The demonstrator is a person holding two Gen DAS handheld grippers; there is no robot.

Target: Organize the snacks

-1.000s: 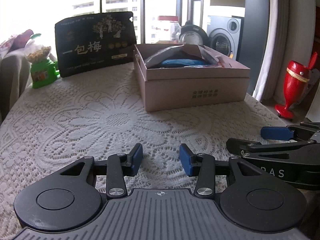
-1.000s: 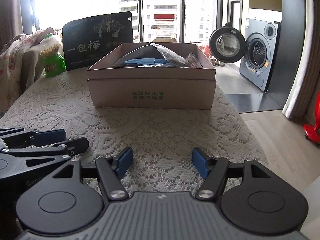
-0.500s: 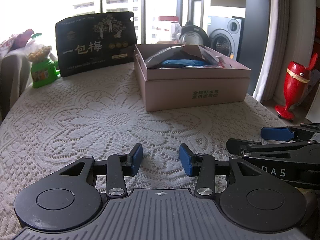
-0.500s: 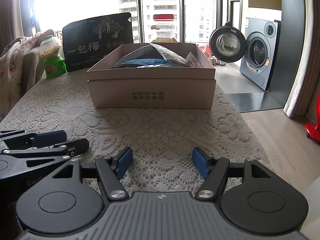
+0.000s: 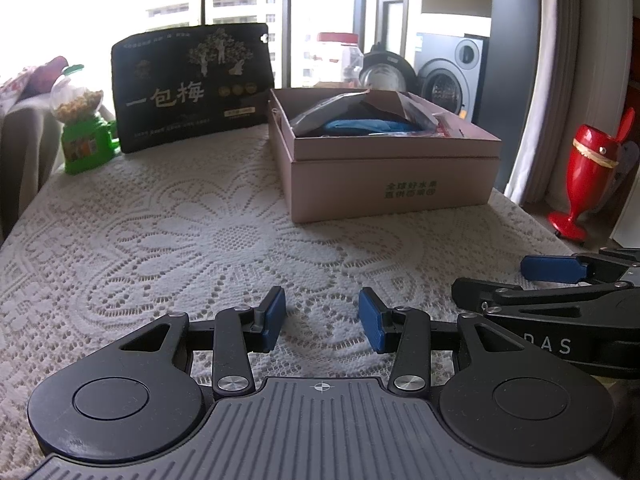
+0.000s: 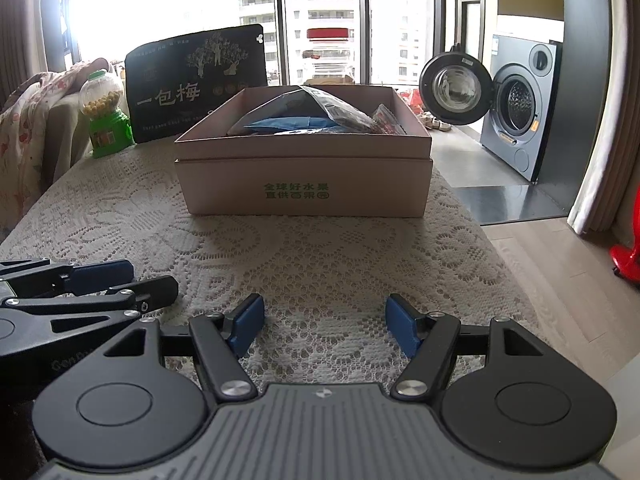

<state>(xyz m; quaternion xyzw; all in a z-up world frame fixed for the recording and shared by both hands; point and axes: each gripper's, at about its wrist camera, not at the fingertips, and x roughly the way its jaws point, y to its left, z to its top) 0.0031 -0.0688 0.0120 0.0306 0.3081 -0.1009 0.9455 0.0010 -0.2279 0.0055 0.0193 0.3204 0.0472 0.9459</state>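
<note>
A pink cardboard box (image 5: 392, 188) (image 6: 304, 188) stands on the lace-covered table, with a blue snack bag (image 6: 288, 124) and clear wrapped packets inside. A large black snack bag (image 5: 192, 88) (image 6: 196, 84) stands upright at the back left. A green candy dispenser (image 5: 82, 128) (image 6: 106, 116) stands left of it. My left gripper (image 5: 322, 320) is open and empty, low over the near table. My right gripper (image 6: 324, 324) is open and empty, beside it on the right. Each shows in the other's view (image 5: 552, 292) (image 6: 88, 284).
The table (image 5: 180, 240) ends at the right, with wooden floor beyond (image 6: 568, 280). A red vase-like object (image 5: 588, 176) stands on the floor at right. A washing machine (image 6: 516, 108) with its door open is at the back. A cloth-draped seat (image 6: 28, 128) is at left.
Both grippers have drifted very slightly; the scene is otherwise unchanged. Both stay open and empty.
</note>
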